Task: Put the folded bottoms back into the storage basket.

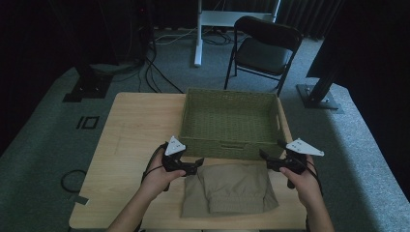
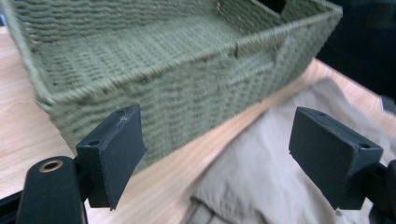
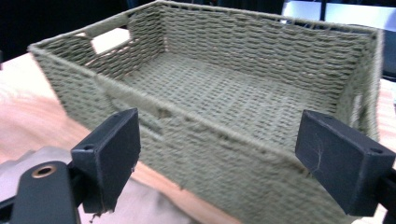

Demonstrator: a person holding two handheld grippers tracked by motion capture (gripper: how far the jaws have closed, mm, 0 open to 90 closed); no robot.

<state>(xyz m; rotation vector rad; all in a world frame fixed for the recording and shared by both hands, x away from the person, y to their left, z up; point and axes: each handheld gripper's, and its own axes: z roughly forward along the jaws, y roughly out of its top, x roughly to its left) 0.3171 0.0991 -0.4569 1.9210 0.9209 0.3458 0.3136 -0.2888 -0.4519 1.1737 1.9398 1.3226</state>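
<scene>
Shorts point(image 1: 231, 188) btwn L gripper point(image 1: 199, 163), R gripper point(image 1: 263, 155).

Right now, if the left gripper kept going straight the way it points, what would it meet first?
Probably the folded beige garment, which lies low between the open jaws of the left gripper; the green woven basket stands just beyond. Depth is unclear.

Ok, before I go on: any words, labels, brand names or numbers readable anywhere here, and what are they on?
None: no readable text in any view.
Folded beige garment: no tag or print shows.
Green woven basket: plain weave, no label.
Black floor marking left of the table: a bar and a square outline, a sign, not clearly lettering.
Left claw and right claw: black pads, no markings.
</scene>
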